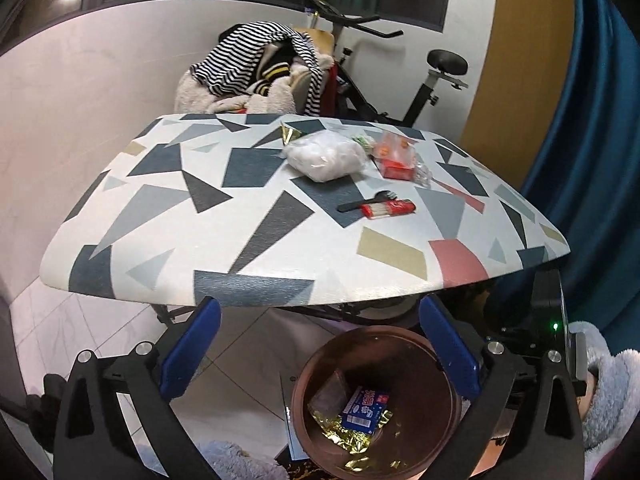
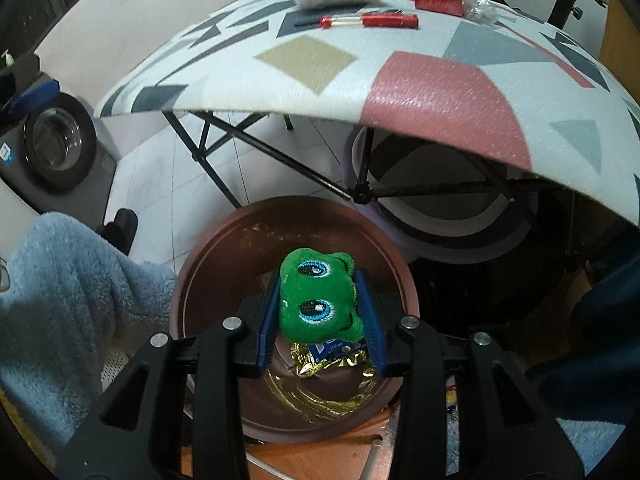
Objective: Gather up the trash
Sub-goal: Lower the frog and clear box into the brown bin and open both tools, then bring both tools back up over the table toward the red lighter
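A brown round bin (image 1: 376, 404) stands on the floor below the table's near edge, with a blue packet (image 1: 366, 408) and gold foil (image 1: 352, 440) inside. My left gripper (image 1: 320, 344) hangs open over the bin's left side, nothing between its blue pads. In the right wrist view my right gripper (image 2: 320, 312) is shut on a green plush frog (image 2: 318, 296), held right above the bin (image 2: 208, 280). On the patterned table (image 1: 256, 216) lie a white crumpled bag (image 1: 326, 158), a red box in clear wrap (image 1: 394, 158), a red wrapper (image 1: 388, 208) and a black fork (image 1: 360, 202).
A chair heaped with striped clothes (image 1: 256, 68) and an exercise bike (image 1: 400, 72) stand behind the table. A blue curtain (image 1: 592, 152) hangs at right. A black folding frame (image 2: 280, 160) holds the table up. Fluffy blue fabric (image 2: 68, 304) lies left of the bin.
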